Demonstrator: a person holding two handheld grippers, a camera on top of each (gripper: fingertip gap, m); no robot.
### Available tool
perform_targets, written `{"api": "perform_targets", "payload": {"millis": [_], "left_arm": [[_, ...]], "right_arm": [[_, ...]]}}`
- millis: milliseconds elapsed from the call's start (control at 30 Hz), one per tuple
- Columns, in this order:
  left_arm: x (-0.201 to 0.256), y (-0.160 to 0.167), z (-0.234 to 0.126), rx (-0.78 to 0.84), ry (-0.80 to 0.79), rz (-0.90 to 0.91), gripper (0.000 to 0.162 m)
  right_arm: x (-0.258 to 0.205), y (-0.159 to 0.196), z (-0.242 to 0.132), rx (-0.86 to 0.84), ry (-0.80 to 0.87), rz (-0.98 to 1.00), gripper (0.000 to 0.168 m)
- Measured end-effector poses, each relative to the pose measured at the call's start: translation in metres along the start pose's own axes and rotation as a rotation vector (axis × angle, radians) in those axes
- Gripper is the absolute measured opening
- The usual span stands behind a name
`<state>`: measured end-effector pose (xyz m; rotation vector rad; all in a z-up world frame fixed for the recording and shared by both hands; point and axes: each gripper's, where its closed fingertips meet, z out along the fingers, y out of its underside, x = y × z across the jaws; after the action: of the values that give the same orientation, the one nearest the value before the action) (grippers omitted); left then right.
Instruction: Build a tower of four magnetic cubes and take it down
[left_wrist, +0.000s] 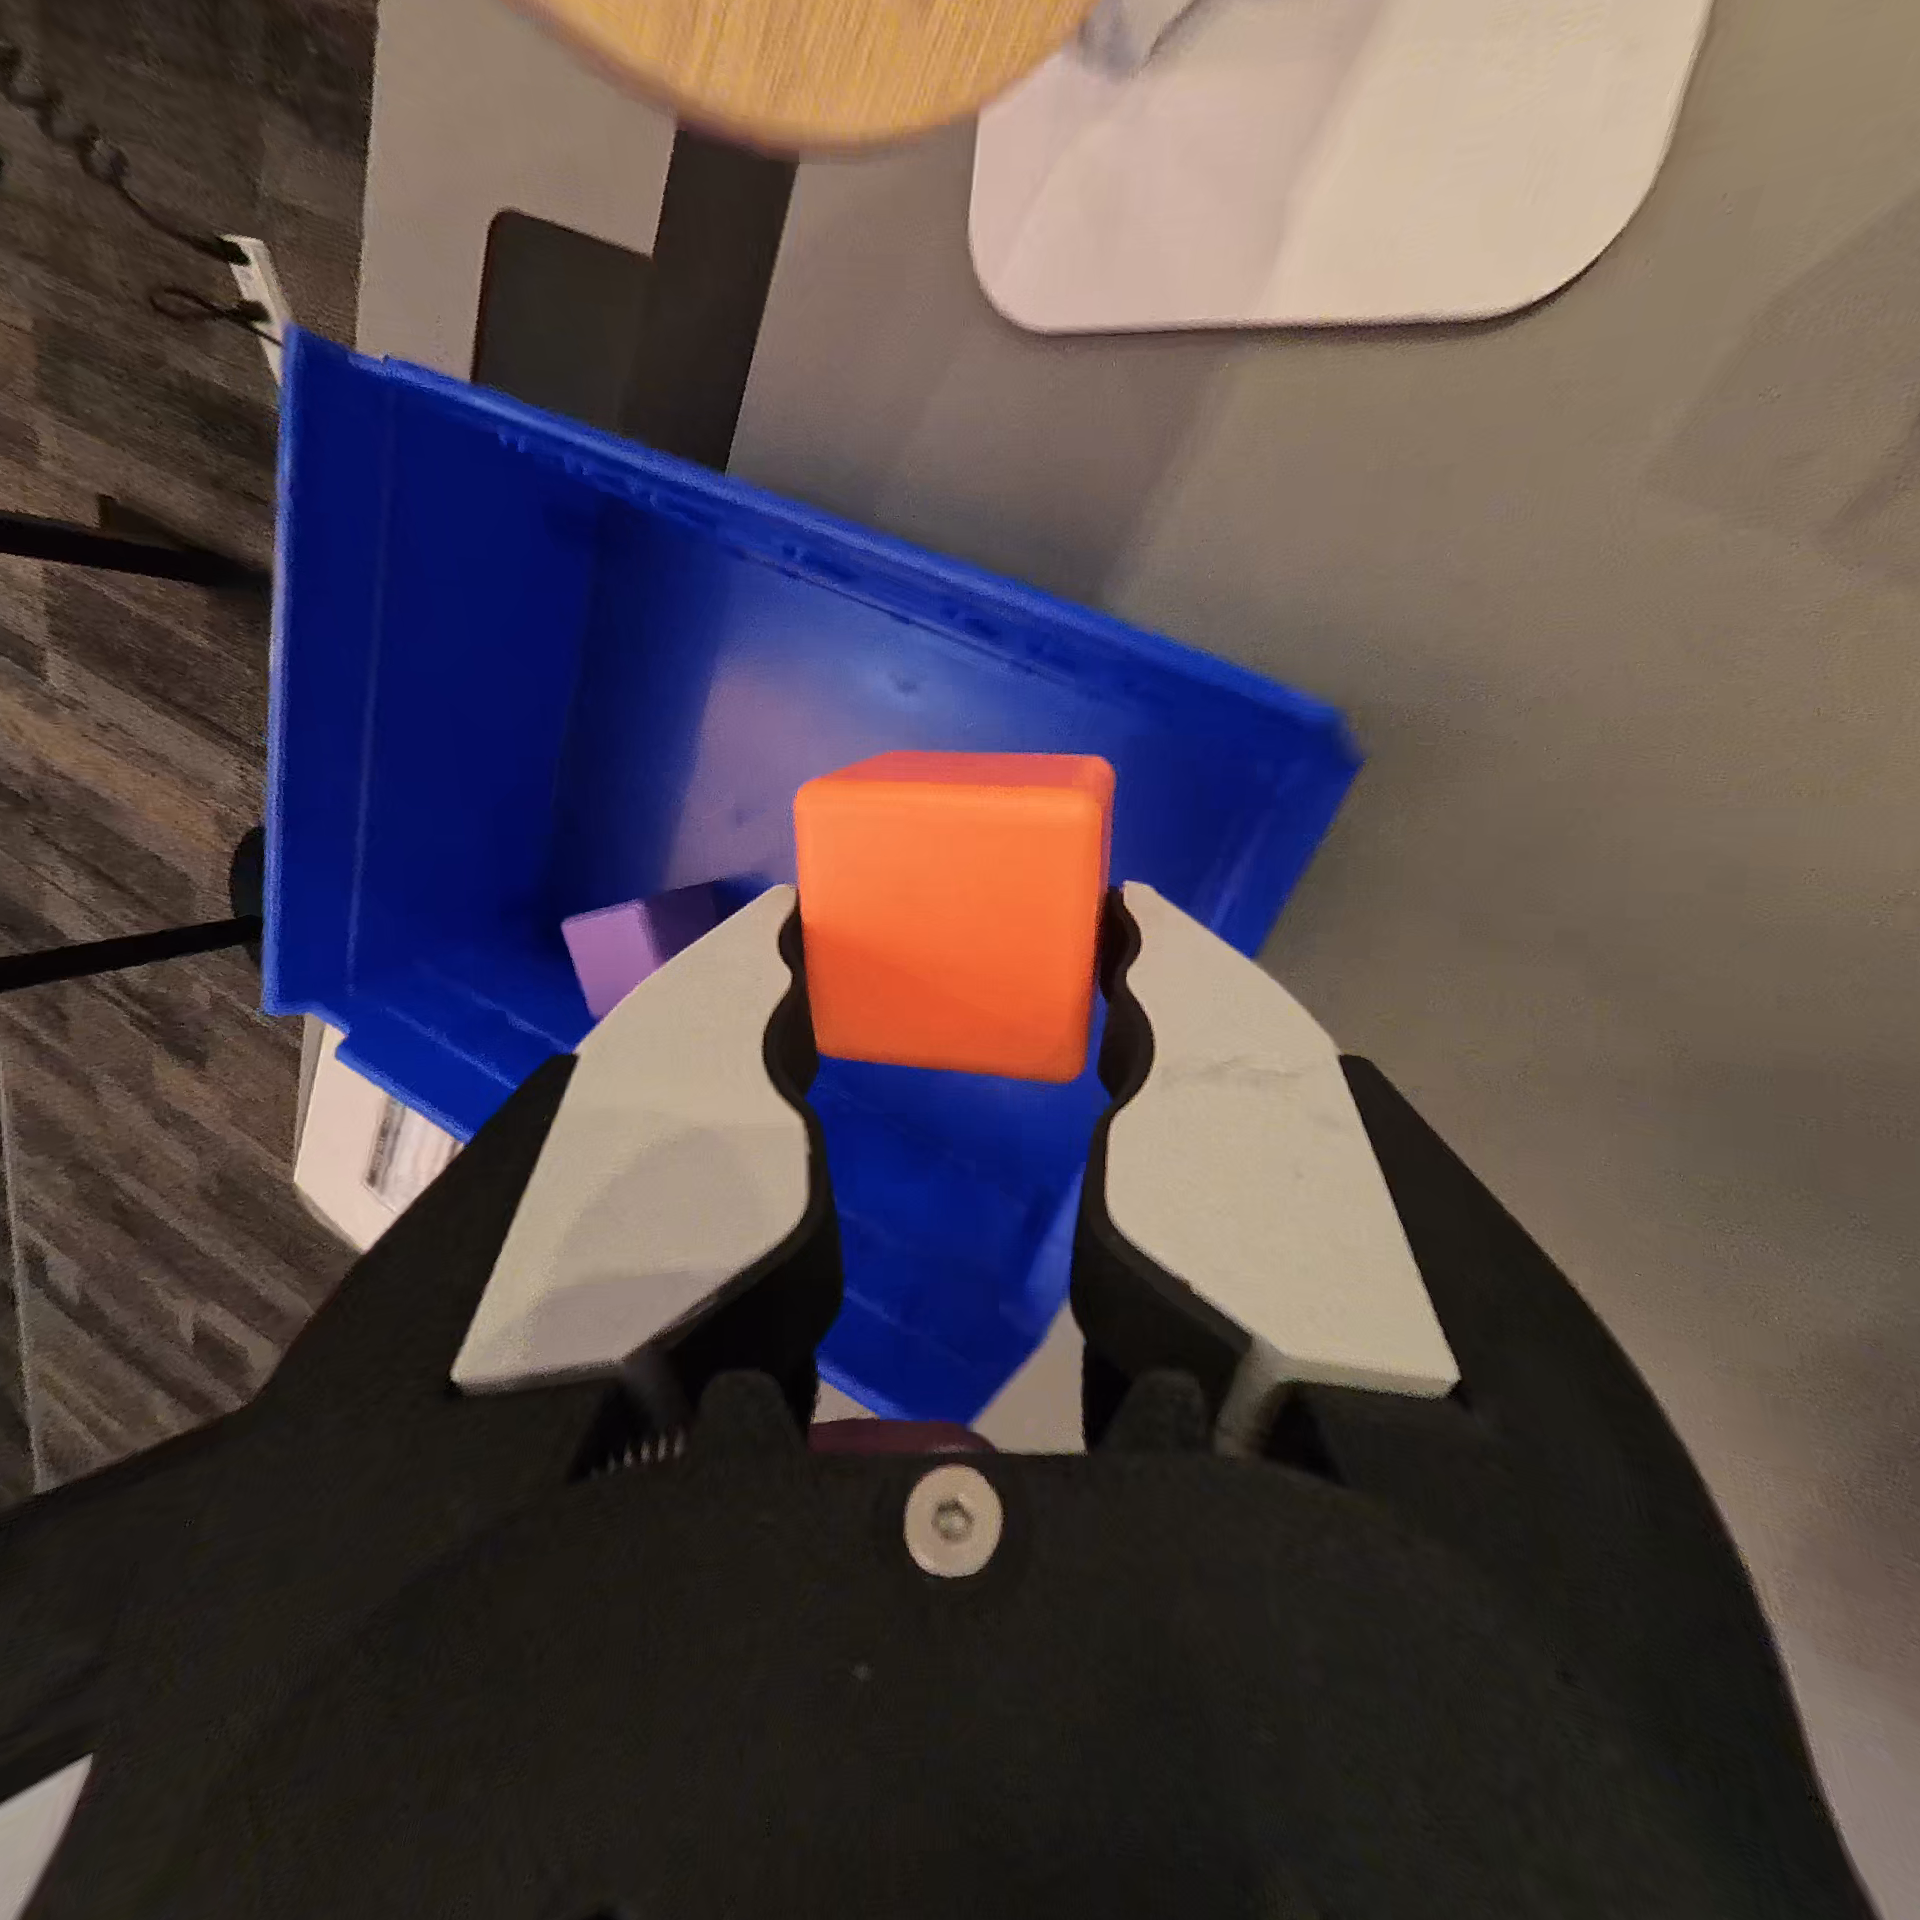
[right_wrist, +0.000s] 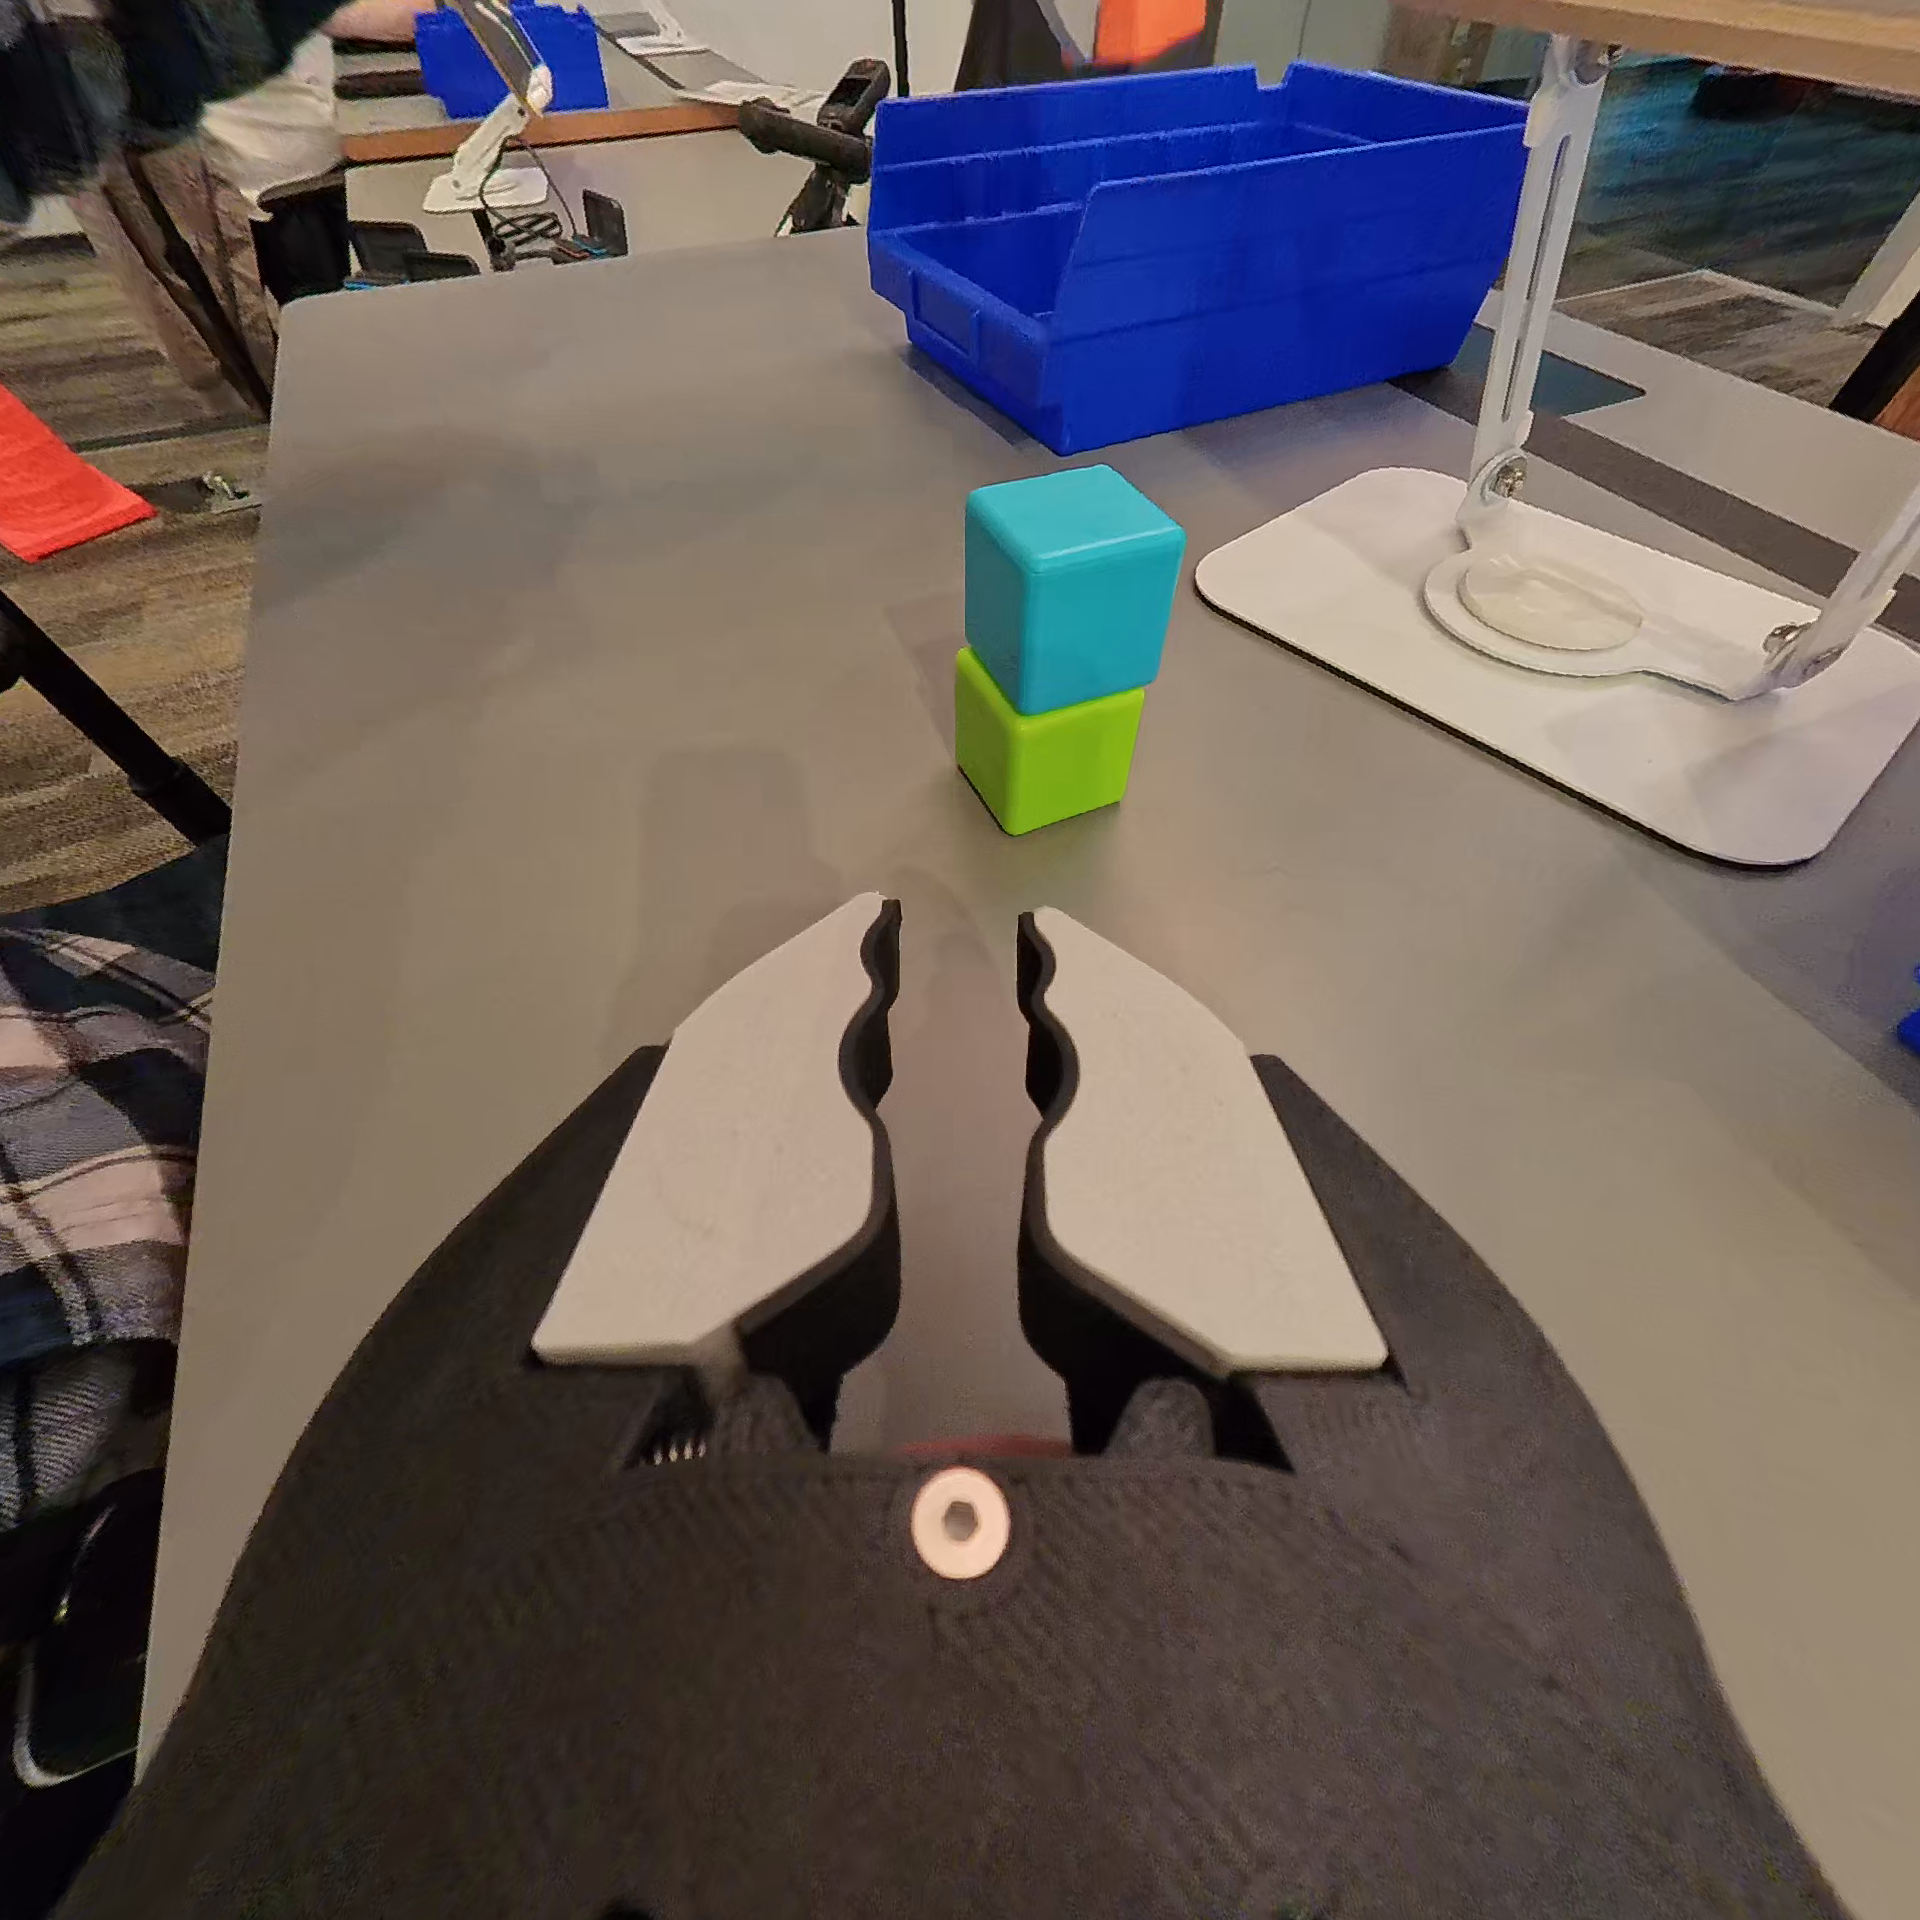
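Lifting orange cube (left_wrist: 948, 914) clear of blue bin (left_wrist: 436, 675), left gripper (left_wrist: 951, 935) jaws clenched on its sides | purple cube (left_wrist: 623, 951) in bin | teal cube (right_wrist: 1070, 582) atop green cube (right_wrist: 1044, 758) on worktop (right_wrist: 582, 644), probably awaiting it | right gripper (right_wrist: 958, 920) jaws parted, empty.

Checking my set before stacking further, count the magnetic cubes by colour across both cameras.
orange cube: 1
purple cube: 1
teal cube: 1
lime green cube: 1
Total: 4

Teal cube (right_wrist: 1070, 587) atop green cube (right_wrist: 1044, 756); orange cube (left_wrist: 951, 914) aloft.
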<state>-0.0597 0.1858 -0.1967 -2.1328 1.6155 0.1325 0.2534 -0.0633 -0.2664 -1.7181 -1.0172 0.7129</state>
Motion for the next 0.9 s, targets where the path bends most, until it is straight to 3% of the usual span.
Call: {"api": "perform_targets", "payload": {"millis": [233, 500, 900], "left_arm": [[0.078, -0.063, -0.037, 0.112, 0.027, 0.066, 0.052], [0.169, -0.137, -0.033, 0.158, 0.12, 0.256, 0.052], [0.233, -0.164, 0.017, 0.063, 0.238, 0.291, 0.052]], "right_arm": [[-0.003, 0.003, 0.001, -0.023, -0.002, -0.016, 0.021], [-0.004, 0.004, 0.002, -0.031, -0.003, -0.024, 0.021], [-0.006, 0.005, 0.002, -0.039, -0.006, -0.036, 0.021]]}}
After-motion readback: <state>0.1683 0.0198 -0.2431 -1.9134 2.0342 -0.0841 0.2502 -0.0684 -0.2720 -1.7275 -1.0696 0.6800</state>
